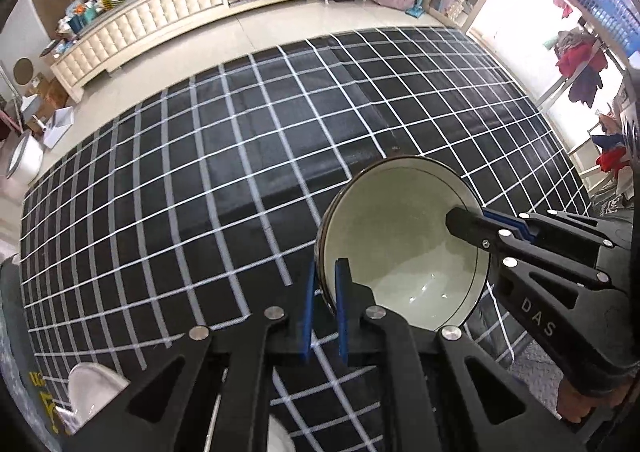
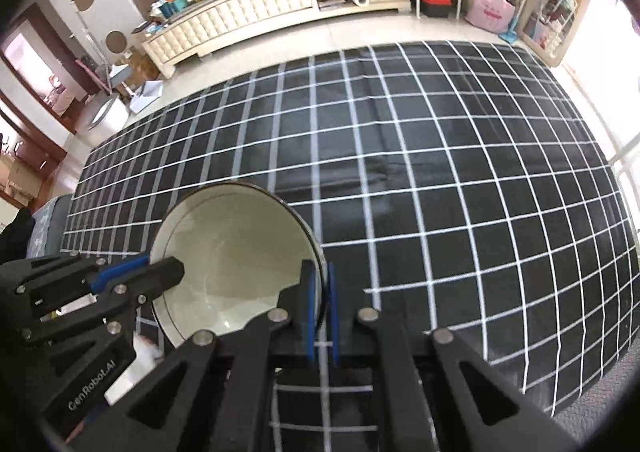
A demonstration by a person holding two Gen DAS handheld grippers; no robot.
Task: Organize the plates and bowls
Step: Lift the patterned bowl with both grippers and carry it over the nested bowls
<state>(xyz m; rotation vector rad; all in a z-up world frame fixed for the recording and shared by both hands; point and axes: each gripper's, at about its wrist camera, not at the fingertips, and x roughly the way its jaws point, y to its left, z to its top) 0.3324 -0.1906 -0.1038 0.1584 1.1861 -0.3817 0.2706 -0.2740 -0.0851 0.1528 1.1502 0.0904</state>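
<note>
A: Where do we stand with the bowl (image 1: 404, 248)?

B: We have it pinched from both sides. Our left tool (image 1: 324, 308) is clenched on the rim nearest its own camera, one blue pad inside the wall and one outside. Our right tool (image 2: 320, 312) grips the opposite rim the same way, and in the left wrist view it reaches in from the right edge.

A: Is the bowl resting on anything?

B: We judge it is held up off the surface (image 1: 200, 171), tilted so its pale inside faces us, with the checked cloth showing behind and beneath it. We cannot tell for certain that its base is free, because the tools hide the underside.

A: How much of the tidying is done?

B: Little that we can see. The cloth ahead of us carries no stack of plates or bowls in either view. There is a white dish (image 1: 92, 384) at the lower left corner of the left wrist view, partly hidden by the tool, and another pale shape low in the middle that we cannot identify.

A: So what is left?

B: By our reckoning nearly everything. This bowl needs a resting place, most likely beside or on that white dish, and any other pieces out of view must be gathered afterwards. With two grips on one rim, we should lower it evenly so neither pad slips
</note>
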